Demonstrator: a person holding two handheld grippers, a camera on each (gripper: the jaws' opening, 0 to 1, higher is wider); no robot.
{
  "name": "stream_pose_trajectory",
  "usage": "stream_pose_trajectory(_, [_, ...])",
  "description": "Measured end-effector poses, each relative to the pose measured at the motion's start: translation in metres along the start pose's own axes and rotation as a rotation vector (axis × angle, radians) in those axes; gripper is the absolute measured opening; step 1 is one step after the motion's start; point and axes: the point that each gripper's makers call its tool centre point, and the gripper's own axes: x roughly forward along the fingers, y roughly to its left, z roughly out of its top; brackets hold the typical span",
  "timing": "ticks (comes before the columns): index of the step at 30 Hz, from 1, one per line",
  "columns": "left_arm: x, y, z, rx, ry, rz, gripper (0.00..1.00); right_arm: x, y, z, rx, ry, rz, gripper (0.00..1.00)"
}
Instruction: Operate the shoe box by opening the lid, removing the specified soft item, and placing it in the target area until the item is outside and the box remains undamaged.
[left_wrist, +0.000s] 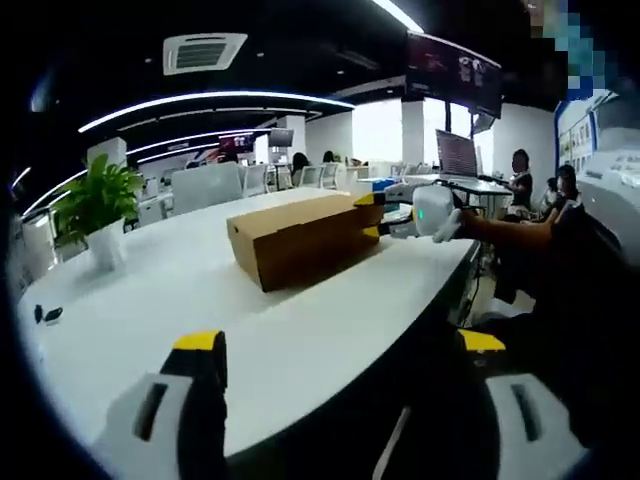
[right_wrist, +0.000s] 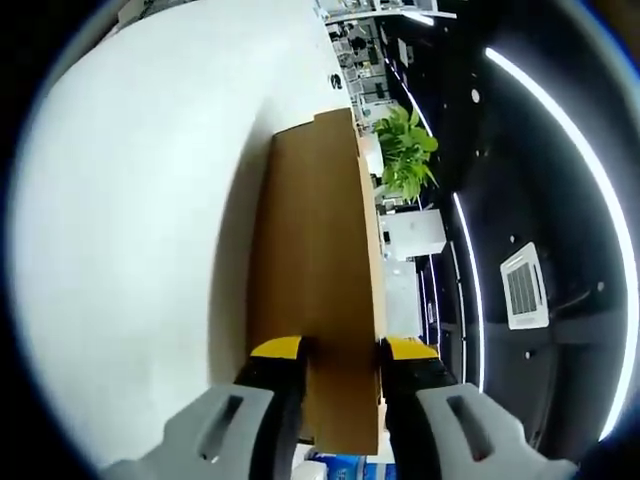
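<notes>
Brown cardboard box (left_wrist: 300, 238) sitting on the white table (left_wrist: 150, 300), lid down, flaps flush, contents hidden. No telling what is inside. Well in from the near edge, long side angled across the tabletop.

At the box's right end in the left gripper view, right gripper (left_wrist: 372, 215) reaching in, yellow-tipped fingers (left_wrist: 368, 199) one above and one below the lid edge at that end. Held by a hand in a white glove (left_wrist: 447, 226), forearm trailing off to the right.

From the right gripper view, rolled sideways: box (right_wrist: 320, 280) running straight ahead, table (right_wrist: 130, 200) on the left. Right gripper (right_wrist: 342, 350) with jaws narrowly parted, a slab of cardboard filling the gap, yellow pads (right_wrist: 275, 348) pressed against each side. Closed on the box's lid edge, by the look of it.

Left gripper (left_wrist: 340, 342) hanging low over the near table edge, well apart from the box. Jaws wide apart, nothing between them, one yellow tip (left_wrist: 198, 341) over the white top, the other over the dark drop beyond the edge.

Potted plant (left_wrist: 97, 205) in a white pot toward the far left of the table, also beyond the box in the right gripper view (right_wrist: 405, 150). Small dark object (left_wrist: 47, 314) lying near the left edge. Laptop (left_wrist: 457, 153) open on a desk beyond, people seated behind it.
</notes>
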Motion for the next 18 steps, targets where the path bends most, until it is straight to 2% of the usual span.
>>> stream_pose_trajectory(3, [0.007,0.002,-0.006,0.003,0.013,0.001,0.97,0.0,-0.001,0.001,0.0,0.007,0.015,0.29])
stream_pose_trajectory(5, [0.008,0.002,-0.004,0.004,0.005,-0.003,0.94,0.001,0.0,0.001,-0.003,0.01,0.019,0.29])
stream_pose_trajectory(9, [0.012,0.0,0.001,-0.032,-0.021,-0.017,0.94,0.0,0.0,0.002,-0.003,0.007,0.019,0.29])
stream_pose_trajectory(13, [0.022,-0.001,-0.001,-0.051,-0.02,-0.029,0.93,-0.001,0.0,0.003,-0.005,-0.006,0.013,0.3])
stream_pose_trajectory(18, [0.022,-0.003,-0.001,-0.022,-0.004,-0.025,0.95,0.0,0.0,0.004,0.0,-0.016,0.018,0.31])
